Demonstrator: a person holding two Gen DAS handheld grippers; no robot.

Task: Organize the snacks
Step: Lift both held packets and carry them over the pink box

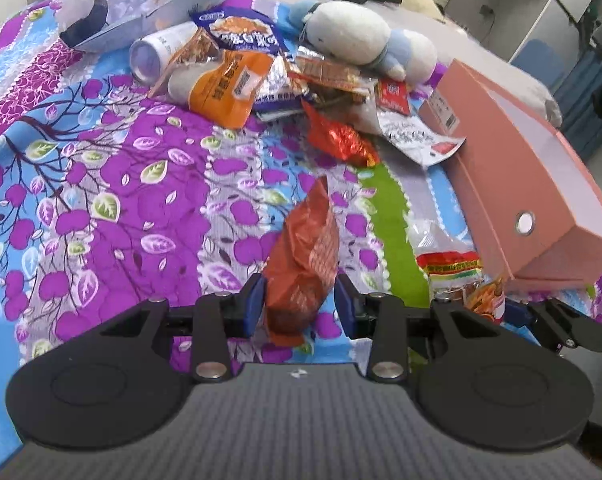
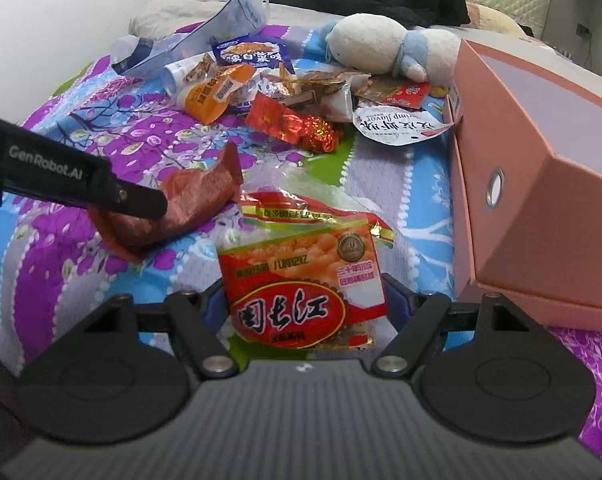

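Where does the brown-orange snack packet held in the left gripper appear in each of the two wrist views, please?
Left wrist: the brown-orange packet stands bottom centre, between the left gripper's blue pads.
Right wrist: the packet is at centre left, under the left gripper's black finger.
Shared landmark: the pink box at right in both views.

Snack pile [image 1: 269, 76] behind pkts, box [image 1: 521, 184] right.

Both the left gripper [image 1: 300, 304] and the right gripper [image 2: 307, 306] are matte black, with ribbed grey bodies, round side discs, silver screws, and blue-padded fingers [image 1: 254, 306]; one arm bears white "GenRobot.AI" lettering.
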